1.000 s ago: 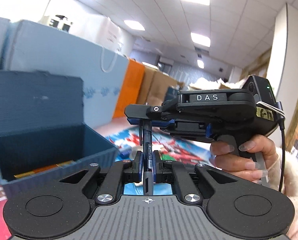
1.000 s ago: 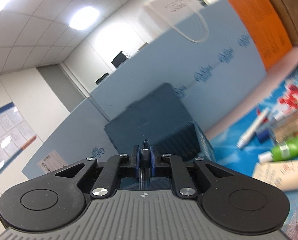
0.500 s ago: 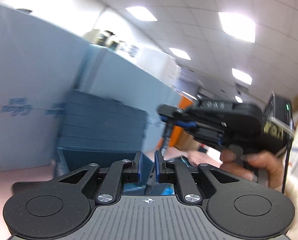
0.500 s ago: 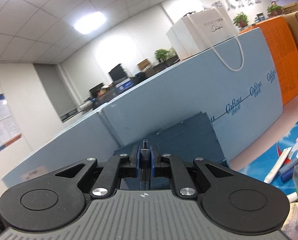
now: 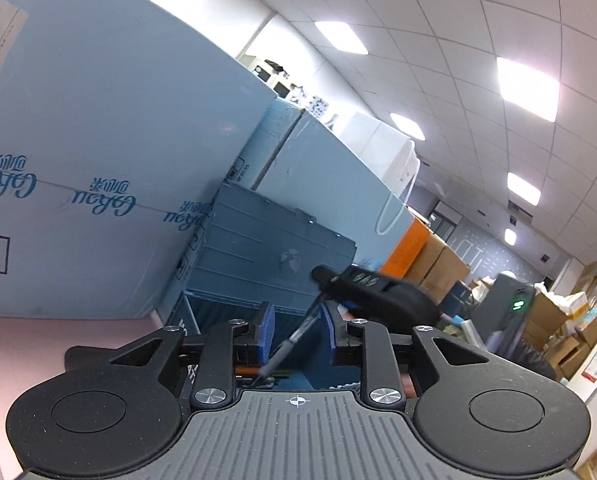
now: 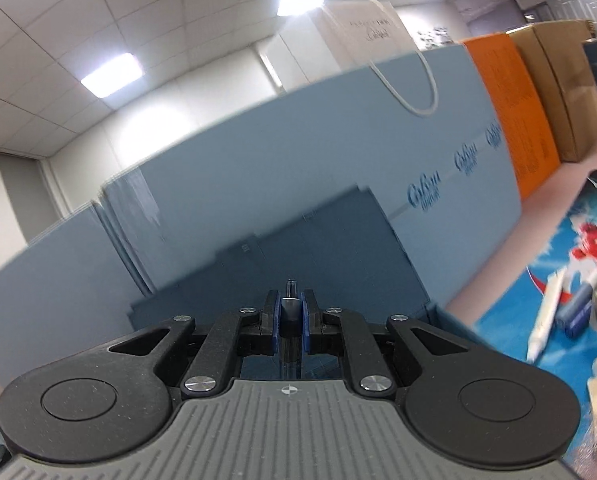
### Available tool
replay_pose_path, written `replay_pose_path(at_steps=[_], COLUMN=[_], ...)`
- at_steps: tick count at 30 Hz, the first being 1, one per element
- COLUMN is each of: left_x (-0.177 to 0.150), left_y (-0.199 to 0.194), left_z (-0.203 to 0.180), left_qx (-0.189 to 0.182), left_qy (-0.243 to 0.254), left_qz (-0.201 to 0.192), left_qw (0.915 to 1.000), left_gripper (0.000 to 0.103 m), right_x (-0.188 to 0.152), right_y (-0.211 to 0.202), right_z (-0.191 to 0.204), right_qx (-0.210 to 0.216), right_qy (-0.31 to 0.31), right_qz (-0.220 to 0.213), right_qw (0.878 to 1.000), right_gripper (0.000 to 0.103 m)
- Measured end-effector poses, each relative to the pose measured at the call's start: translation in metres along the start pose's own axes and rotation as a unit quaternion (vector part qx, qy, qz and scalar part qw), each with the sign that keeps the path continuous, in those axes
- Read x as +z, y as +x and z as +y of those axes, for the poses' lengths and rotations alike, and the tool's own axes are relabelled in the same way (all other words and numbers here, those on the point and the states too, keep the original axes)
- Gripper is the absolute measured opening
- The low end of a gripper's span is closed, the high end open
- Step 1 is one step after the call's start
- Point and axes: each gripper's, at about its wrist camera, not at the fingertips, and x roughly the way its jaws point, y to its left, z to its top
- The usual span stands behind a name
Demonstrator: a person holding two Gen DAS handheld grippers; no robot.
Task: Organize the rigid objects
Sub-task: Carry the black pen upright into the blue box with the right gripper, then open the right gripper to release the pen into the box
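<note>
Change: left gripper jaws, shut a second ago, now released
Right gripper: I'm clamping slim grey pen above dark blue lidded plastic box

An office with a white tiled ceiling and lit panel lights; pale blue boards, orange board and cardboard boxes line the wall.
</note>
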Motion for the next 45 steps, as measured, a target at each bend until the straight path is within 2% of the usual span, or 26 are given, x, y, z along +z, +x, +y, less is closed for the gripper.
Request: replay_pose_path(at_steps=[8, 13, 15, 25, 33, 38, 45], left_x=[-0.002, -0.002, -0.003, -0.004, -0.006, -0.007, -0.010], left_y=[-0.001, 0.005, 0.006, 0.010, 0.016, 0.021, 0.026], left_z=[0.000, 0.000, -0.001, -0.002, -0.002, -0.002, -0.003], left_qx=[-0.004, -0.007, -0.008, -0.010, -0.010, -0.009, -0.009], left_qy=[0.007, 0.012, 0.015, 0.019, 0.022, 0.025, 0.029], left_qz=[0.004, 0.011, 0.014, 0.020, 0.030, 0.039, 0.047], left_qw=[1.0000, 0.9998, 0.9998, 0.9996, 0.9992, 0.9989, 0.9985], left_gripper=[0.032, 0.037, 0.040, 0.043, 0.044, 0.045, 0.047], right_x=[-0.019, -0.020, -0.018, -0.010, -0.007, -0.002, 0.000], right_y=[0.017, 0.026, 0.030, 0.039, 0.039, 0.040, 0.036], right_z=[-0.003, -0.009, -0.010, -0.010, -0.008, -0.011, -0.016], right_qx=[-0.006, -0.023, -0.034, -0.067, -0.081, -0.087, -0.093], right_qy=[-0.004, -0.005, -0.013, -0.090, -0.151, -0.176, -0.195], right_qz=[0.040, 0.083, 0.102, 0.167, 0.185, 0.213, 0.226], right_qw=[0.999, 0.996, 0.994, 0.980, 0.968, 0.957, 0.950], right_gripper=[0.010, 0.010, 0.010, 0.013, 0.015, 0.017, 0.023])
